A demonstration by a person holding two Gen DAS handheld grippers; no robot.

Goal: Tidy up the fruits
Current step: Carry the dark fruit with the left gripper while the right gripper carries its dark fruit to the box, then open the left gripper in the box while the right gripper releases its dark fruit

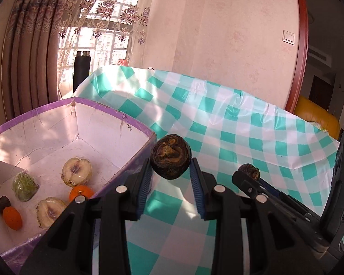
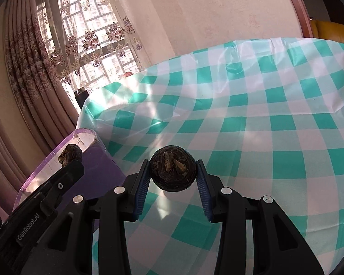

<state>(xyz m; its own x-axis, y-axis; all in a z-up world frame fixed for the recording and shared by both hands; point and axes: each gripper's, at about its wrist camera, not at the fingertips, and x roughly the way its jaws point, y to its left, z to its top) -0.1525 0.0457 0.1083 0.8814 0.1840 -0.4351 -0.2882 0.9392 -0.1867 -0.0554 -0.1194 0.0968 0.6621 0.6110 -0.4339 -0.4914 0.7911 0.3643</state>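
The only readable writing is "GenRobot.AI", printed in white on the black body of the left tool (image 2: pixel 72 158), seen at the left edge of the right wrist view. Faint marks on the box's purple rim are too small to read.

The left tool (image 1: pixel 170 162) is clenched on a dark brown wrinkled fruit (image 1: pixel 170 157), held between its blue pads above the counter (image 1: pixel 240 123), just beside the near right wall of the box (image 1: pixel 117 112). The right tool (image 2: pixel 173 171) is likewise clenched on a second dark fruit (image 2: pixel 173 168), held over the checked cloth, further from the box. In the left wrist view the right tool (image 1: pixel 247 171) shows to the right of the box, with its fruit (image 1: pixel 250 170) partly hidden by its black finger.

The box is open, white inside with a purple rim, and stands on the counter's left part. In it lie two pale halved fruits (image 1: pixel 76 168), a green wrapped fruit (image 1: pixel 25 185), two small orange fruits (image 1: pixel 81 192) and a small dark fruit (image 1: pixel 2 202). The left tool's black frame hides the box's near corner.

Beyond the box stands a black bottle (image 1: pixel 81 68) at the counter's far edge, before a flowered lace curtain (image 1: pixel 107 16). Far right of the box, past the counter, sits a yellow seat (image 1: pixel 316 119); a wall switch (image 1: pixel 289 37) is on the wall above.
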